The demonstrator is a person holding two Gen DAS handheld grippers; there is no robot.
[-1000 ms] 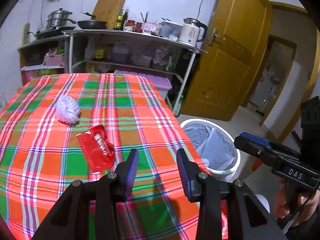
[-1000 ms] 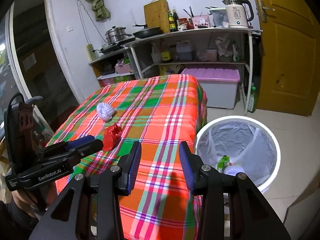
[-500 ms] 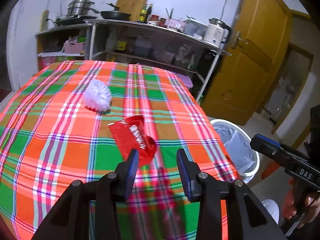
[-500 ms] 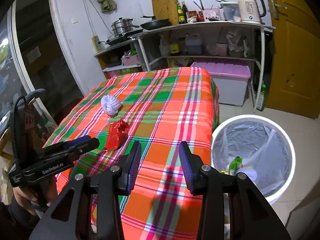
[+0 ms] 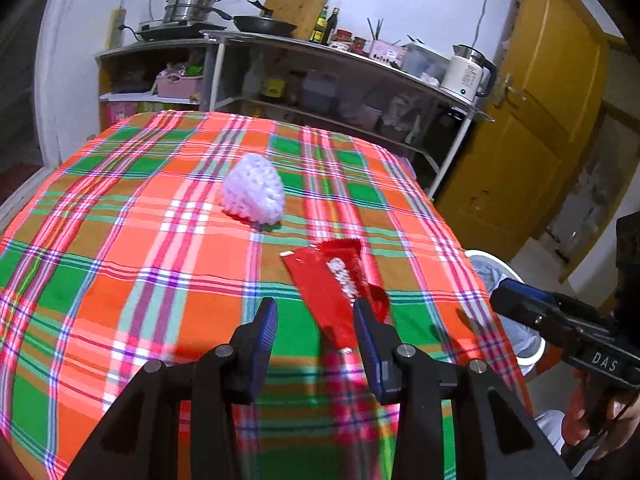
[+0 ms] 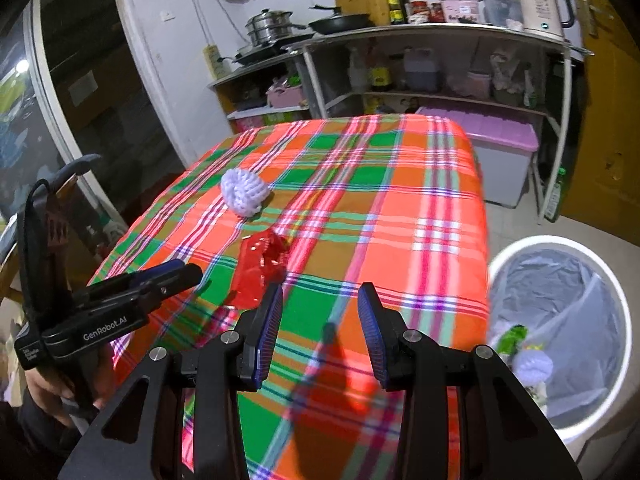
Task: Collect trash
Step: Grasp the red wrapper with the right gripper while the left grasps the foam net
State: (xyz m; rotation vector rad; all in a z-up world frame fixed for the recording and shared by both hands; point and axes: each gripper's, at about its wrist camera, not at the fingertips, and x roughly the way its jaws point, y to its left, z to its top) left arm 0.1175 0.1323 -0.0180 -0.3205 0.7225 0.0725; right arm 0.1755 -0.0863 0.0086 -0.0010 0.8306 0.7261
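A red snack wrapper [image 5: 330, 292] lies on the plaid tablecloth [image 5: 120, 280], just ahead of my left gripper [image 5: 316, 320], which is open above the cloth with nothing gripped. Behind the wrapper sits a white foam net [image 5: 254, 192]. In the right wrist view the wrapper [image 6: 260, 264] and net [image 6: 242, 192] lie left of my right gripper [image 6: 320, 320], open over the cloth [image 6: 420, 200]. The left gripper [image 6: 188, 274] reaches in from the left beside the wrapper. A white lined bin [image 6: 560, 242] stands on the floor at the table's right and holds some trash.
Metal shelves [image 5: 340, 64] with pots, bottles and a kettle [image 5: 466, 72] stand behind the table. A pink-lidded box [image 6: 500, 140] sits under the shelf. A yellow door [image 5: 540, 120] is at the right. The table edge drops off near the bin [image 5: 486, 258].
Both grippers have moved in and lower toward the table. In the left wrist view the wrapper has come from the left to right in front of the fingers, and the bin has slid to the right edge.
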